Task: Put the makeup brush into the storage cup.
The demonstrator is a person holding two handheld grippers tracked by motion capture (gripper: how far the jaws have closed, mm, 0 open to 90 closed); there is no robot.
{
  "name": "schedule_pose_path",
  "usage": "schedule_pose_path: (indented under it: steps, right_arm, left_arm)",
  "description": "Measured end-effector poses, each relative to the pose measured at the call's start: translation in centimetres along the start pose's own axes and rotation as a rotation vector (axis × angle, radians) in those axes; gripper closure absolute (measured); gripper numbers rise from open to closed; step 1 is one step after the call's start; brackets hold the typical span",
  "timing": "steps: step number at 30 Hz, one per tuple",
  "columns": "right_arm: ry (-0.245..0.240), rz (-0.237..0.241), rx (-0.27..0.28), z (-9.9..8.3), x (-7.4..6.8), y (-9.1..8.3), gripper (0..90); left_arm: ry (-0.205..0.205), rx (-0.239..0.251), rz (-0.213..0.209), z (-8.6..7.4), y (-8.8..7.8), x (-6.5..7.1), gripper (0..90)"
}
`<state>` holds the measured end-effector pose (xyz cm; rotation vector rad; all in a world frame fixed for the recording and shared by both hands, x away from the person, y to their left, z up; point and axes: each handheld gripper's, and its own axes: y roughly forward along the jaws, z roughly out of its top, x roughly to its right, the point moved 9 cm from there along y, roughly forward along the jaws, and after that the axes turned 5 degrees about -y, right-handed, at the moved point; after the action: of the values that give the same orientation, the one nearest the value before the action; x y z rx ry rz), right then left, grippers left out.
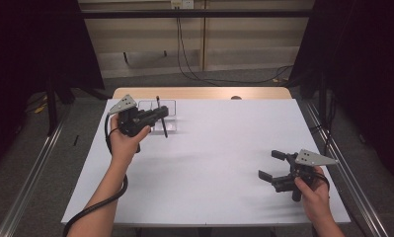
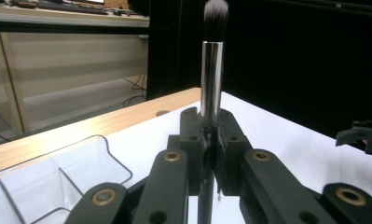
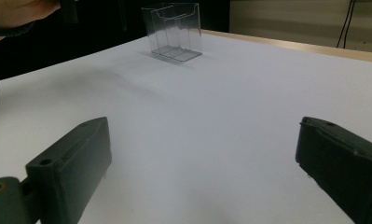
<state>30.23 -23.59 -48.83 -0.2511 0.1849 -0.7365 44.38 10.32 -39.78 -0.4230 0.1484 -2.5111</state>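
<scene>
My left gripper is shut on a makeup brush with a silver ferrule and dark bristles, held upright above the table. In the high view the brush hangs over the clear plastic organizer at the table's far left. The same organizer lies below and left of the jaws in the left gripper view, its compartments holding nothing. My right gripper is at the near right of the table, open, with nothing between its fingers. The organizer stands far off in its view.
The white tabletop has a wooden strip along its far edge. Metal rails run along both sides of the table, and black curtains stand left and right. Cables hang down the back wall.
</scene>
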Motion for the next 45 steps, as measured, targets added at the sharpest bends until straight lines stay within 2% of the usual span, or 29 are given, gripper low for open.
schedule_pose_path:
  steps: [12, 24, 45]
  right_arm:
    - [-0.002, 0.002, 0.0, 0.0, 0.0, 0.0, 3.1]
    - [-0.003, 0.0, 0.0, 0.0, 0.0, 0.0, 3.1]
    - [-0.007, 0.003, -0.004, -0.1, -0.1, 0.0, 3.1]
  left_arm:
    - [0.006, -0.003, 0.052, 0.6, -0.1, -1.5, 83.6]
    - [-0.007, 0.003, 0.083, 0.9, 0.1, -2.7, 83.7]
    - [0.007, 0.011, 0.116, 2.9, 0.6, -3.6, 83.7]
